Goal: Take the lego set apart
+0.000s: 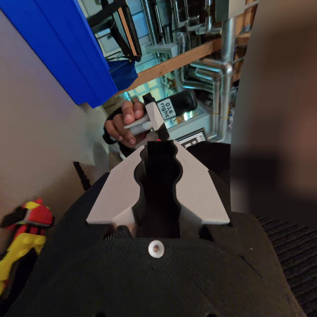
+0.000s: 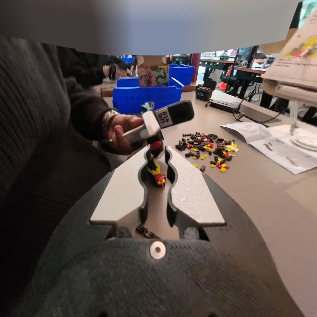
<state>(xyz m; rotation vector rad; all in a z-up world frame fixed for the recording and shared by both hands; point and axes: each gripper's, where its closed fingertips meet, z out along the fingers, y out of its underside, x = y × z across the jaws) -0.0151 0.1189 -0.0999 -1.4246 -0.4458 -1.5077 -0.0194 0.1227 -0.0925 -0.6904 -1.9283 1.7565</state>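
Note:
My left gripper [image 1: 158, 144] is shut on a small black and red lego piece [image 1: 158, 145], held in the air. It also shows in the right wrist view [image 2: 154, 143], with the red and black piece [image 2: 155, 146] at its tips. My right gripper [image 2: 157, 149] is open and empty, its tips just beside that piece. Between its fingers I see the yellow, red and black lego model [image 2: 157, 173] below; whether it rests on the table [image 2: 240, 197] or hangs I cannot tell. The model shows blurred at the left wrist view's lower left [image 1: 29, 228].
A pile of several loose black, red and yellow pieces [image 2: 205, 151] lies on the table to the right. An open instruction booklet [image 2: 283, 149] lies farther right. Blue bins [image 2: 147, 99] stand at the back. A small black piece [image 2: 147, 231] shows near my right finger bases.

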